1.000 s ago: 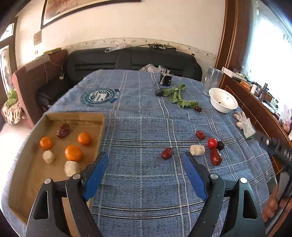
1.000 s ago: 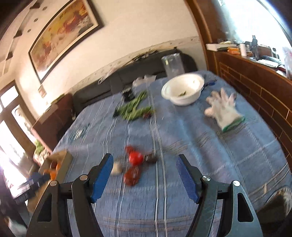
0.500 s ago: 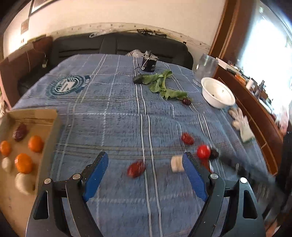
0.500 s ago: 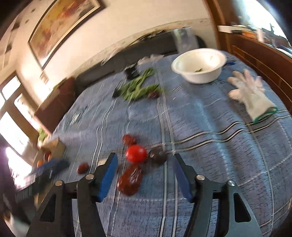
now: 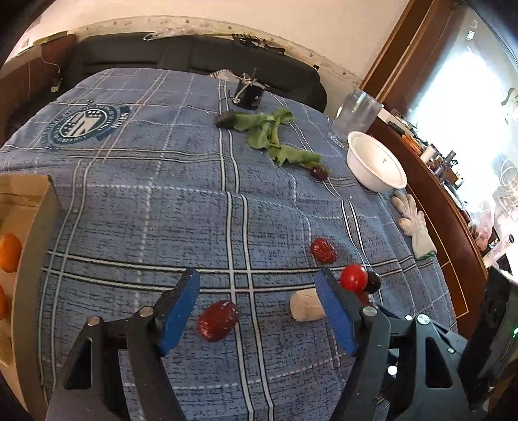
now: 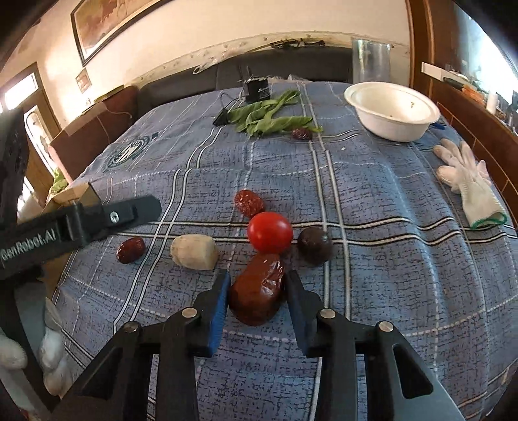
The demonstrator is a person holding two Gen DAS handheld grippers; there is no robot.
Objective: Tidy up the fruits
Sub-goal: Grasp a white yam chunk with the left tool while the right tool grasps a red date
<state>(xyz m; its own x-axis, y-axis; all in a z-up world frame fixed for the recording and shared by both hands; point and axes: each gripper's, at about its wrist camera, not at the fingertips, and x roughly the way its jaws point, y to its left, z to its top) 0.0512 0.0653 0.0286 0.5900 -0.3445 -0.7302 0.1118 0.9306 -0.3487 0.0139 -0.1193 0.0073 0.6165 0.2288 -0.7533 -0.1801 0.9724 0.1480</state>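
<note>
Right tongs (image 6: pixel 256 288): blue pads closed down on the large dark-red glossy oblong fruit (image 6: pixel 257 296), both pads touching or nearly touching its sides; fruit sits on the bench, just near side of the round red tomato (image 6: pixel 270 232). Left tongs (image 5: pixel 257 306): spread wide, nothing held, hovering over the small wrinkled red date (image 5: pixel 217 320), which lies between the pads but touches neither. Beside the left tongs' right pad: pale beige stubby root piece (image 5: pixel 304 310). Cluster in the right view: tomato in the middle, dark purple round fruit (image 6: pixel 314 244) just right of it, another wrinkled red date (image 6: pixel 248 202) just behind it, root piece to its left. One more dark red date (image 6: pixel 301 133) lies far back at the edge of the green leafy stalks (image 6: pixel 268 116). Bench is covered in a blue-grey plaid cloth (image 5: pixel 145 207) with a round printed emblem (image 5: pixel 84 126) on the far left. Open cardboard box (image 5: pixel 39 226) at the left edge, orange round fruit (image 5: pixel 9 247) inside, mostly cut off. Right side: white round bowl (image 6: pixel 393 110), clear plastic jar (image 6: pixel 370 61) behind it, white knit glove (image 6: pixel 466 181) lying flat. Small black container (image 5: pixel 248 92) at the far end. Room: dark sofa (image 5: pixel 181 55) behind the bench, framed painting (image 6: pixel 106 22) on the cream wall, wooden-framed bright window (image 5: pixel 466 103) to the right.
</note>
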